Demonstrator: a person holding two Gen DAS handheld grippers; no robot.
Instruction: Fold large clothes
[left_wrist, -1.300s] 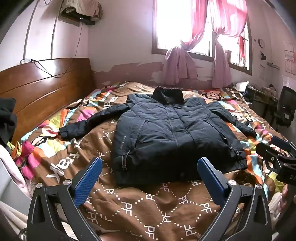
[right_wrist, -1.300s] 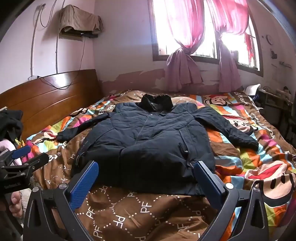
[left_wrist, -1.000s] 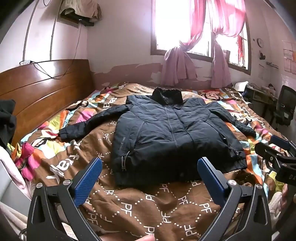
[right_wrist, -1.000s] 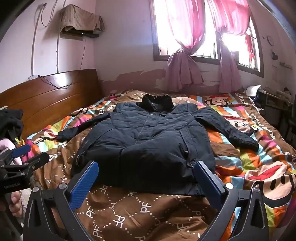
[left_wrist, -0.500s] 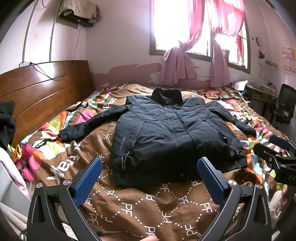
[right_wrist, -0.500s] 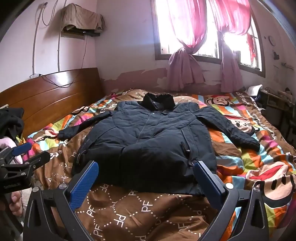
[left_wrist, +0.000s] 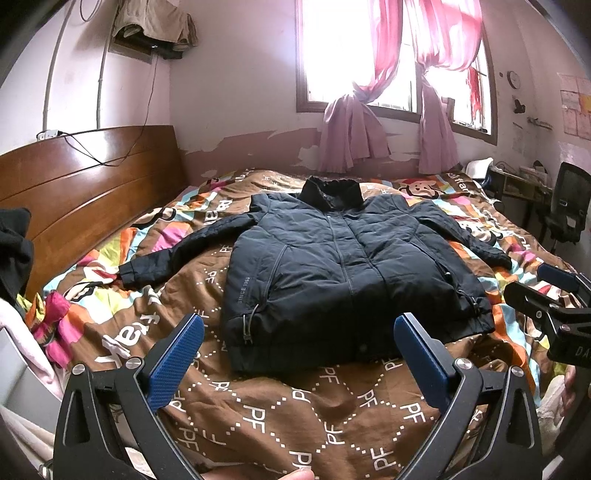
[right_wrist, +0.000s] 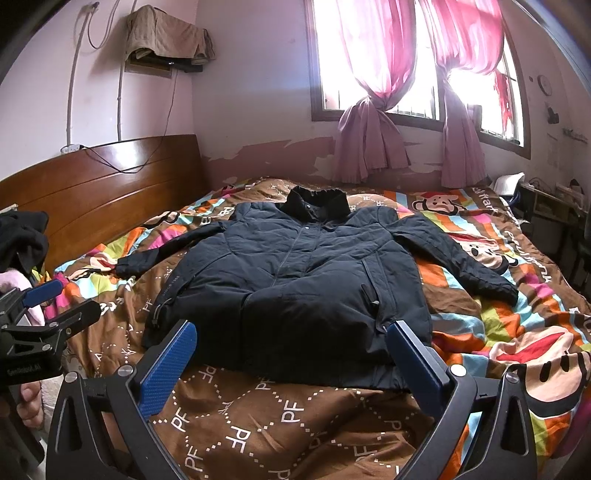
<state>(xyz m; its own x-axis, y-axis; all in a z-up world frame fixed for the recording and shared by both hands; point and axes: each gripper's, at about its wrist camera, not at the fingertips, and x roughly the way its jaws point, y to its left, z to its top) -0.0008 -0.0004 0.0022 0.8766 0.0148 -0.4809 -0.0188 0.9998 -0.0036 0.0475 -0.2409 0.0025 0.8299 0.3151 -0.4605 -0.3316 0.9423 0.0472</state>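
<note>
Ahead of both wide-spread tools, left and right, on the bed, the jacket was left unfolded, ungrasped.

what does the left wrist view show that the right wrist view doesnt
Only the left wrist view shows the black office chair and the right gripper at its right edge. Only the right wrist view shows the left gripper at its left edge. Both show the dark jacket spread flat on the patterned bedspread, headboard and pink curtains.
</note>
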